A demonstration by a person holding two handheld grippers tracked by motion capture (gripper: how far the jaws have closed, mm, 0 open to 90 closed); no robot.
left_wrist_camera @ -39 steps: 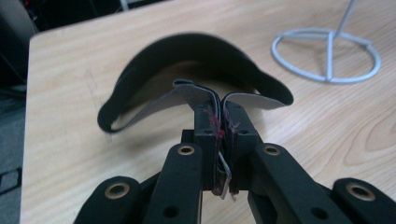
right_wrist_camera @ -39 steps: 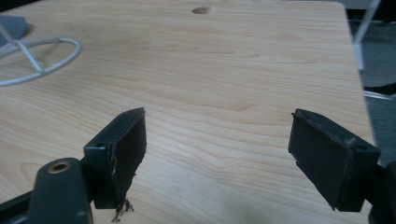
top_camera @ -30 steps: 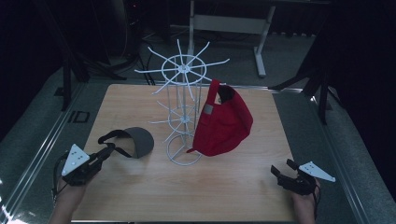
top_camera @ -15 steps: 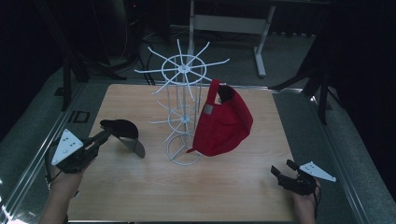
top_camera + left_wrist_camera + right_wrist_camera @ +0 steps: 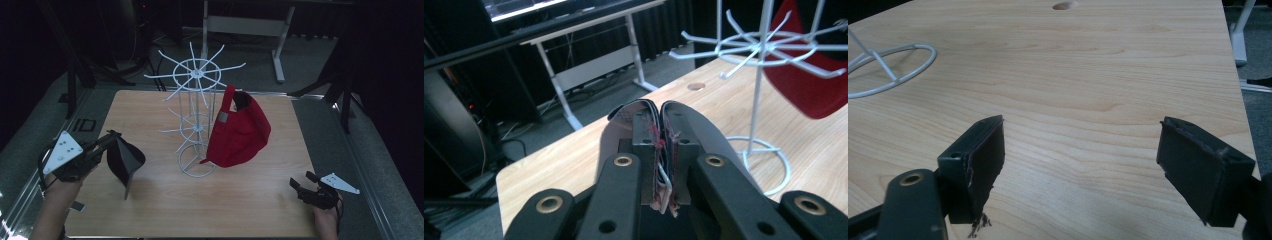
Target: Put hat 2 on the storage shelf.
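On the wooden table (image 5: pixel 260 210) we saw the white wire hat rack (image 5: pixel 196 115) with the red cap (image 5: pixel 240 131) already hung on one arm. The black cap (image 5: pixel 124 159) was not yet hung: our left gripper (image 5: pixel 102 147) pinched its edge and held it clear of the table, beside the rack. Our right gripper (image 5: pixel 300 186) rested with jaws spread, empty.
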